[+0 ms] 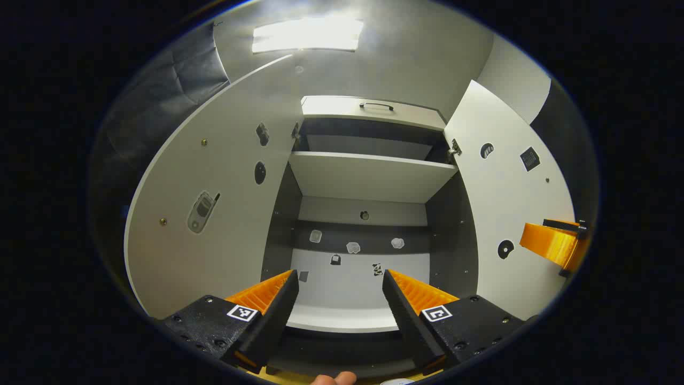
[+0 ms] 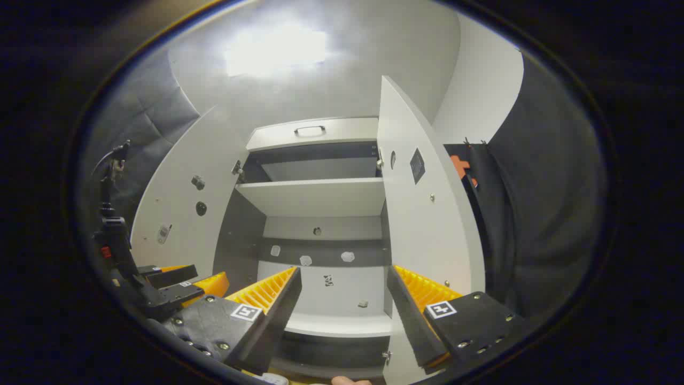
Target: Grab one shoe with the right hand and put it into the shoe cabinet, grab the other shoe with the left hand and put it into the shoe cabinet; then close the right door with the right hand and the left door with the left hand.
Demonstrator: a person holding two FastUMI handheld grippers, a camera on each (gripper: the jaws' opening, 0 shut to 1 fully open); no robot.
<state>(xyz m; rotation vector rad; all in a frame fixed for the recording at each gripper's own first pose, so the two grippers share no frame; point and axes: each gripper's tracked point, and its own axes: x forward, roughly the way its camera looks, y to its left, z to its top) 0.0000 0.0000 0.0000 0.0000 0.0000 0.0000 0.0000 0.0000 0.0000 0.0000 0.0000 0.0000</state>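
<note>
Both hand-held grippers, left (image 1: 337, 289) and right (image 2: 344, 286), spread and empty, face the shoe cabinet (image 1: 368, 176); doors swung wide for loading

Each handheld gripper has a black body studded with small screws, and each finger mount carries a square white tag printed with a black pattern. On the left gripper (image 1: 339, 283) the fingers (image 1: 267, 293) are wedge-shaped with ribbed inner faces (the right gripper (image 2: 344, 278) is built alike). The right gripper view also catches the left one from the side, a black upright frame with a thin cable and a small red part.
</note>
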